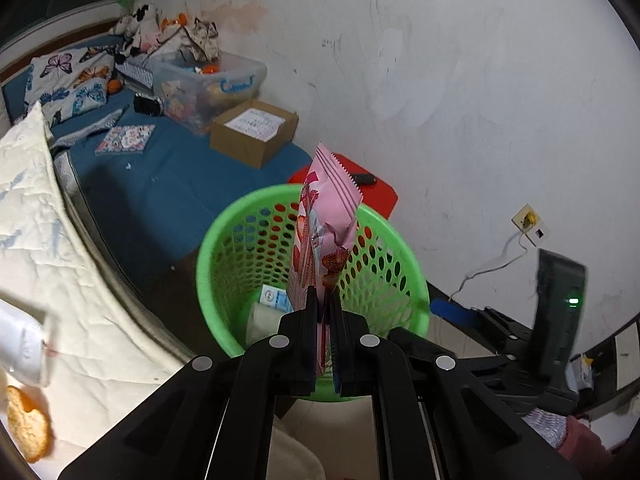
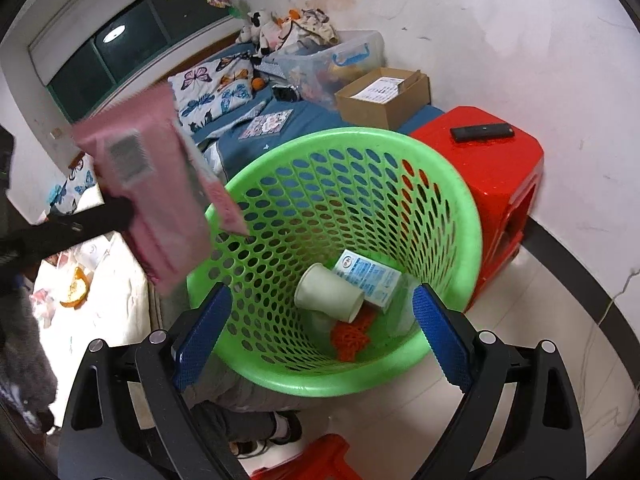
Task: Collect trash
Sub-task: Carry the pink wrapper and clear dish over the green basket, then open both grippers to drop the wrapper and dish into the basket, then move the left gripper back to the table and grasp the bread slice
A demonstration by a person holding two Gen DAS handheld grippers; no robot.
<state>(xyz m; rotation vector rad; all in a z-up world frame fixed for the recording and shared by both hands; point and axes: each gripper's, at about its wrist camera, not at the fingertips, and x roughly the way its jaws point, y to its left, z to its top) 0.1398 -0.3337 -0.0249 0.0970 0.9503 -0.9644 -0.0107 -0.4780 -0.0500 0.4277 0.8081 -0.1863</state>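
A flat pink snack wrapper printed with strawberries [image 1: 326,236] stands pinched by its lower end in the left gripper [image 1: 323,312], whose black fingers are closed tight on it with no gap showing. It hangs over the near rim of the round green perforated plastic basket [image 2: 448,216], not yet inside.

The right gripper [image 2: 320,332] hovers above the same basket with its blue-padded fingers spread wide and nothing between them.

In the basket's bottom already lie a white paper cup [image 2: 330,292] on its side, a blue-and-white carton [image 2: 370,278] touching it, and a scrap of orange netting [image 2: 352,334].

So collecting looks partly done: three pieces are in, the wrapper needs only releasing. Orange peel [image 1: 28,426] and a white crumpled item on the cream quilt [image 1: 68,248] probably remain to gather.
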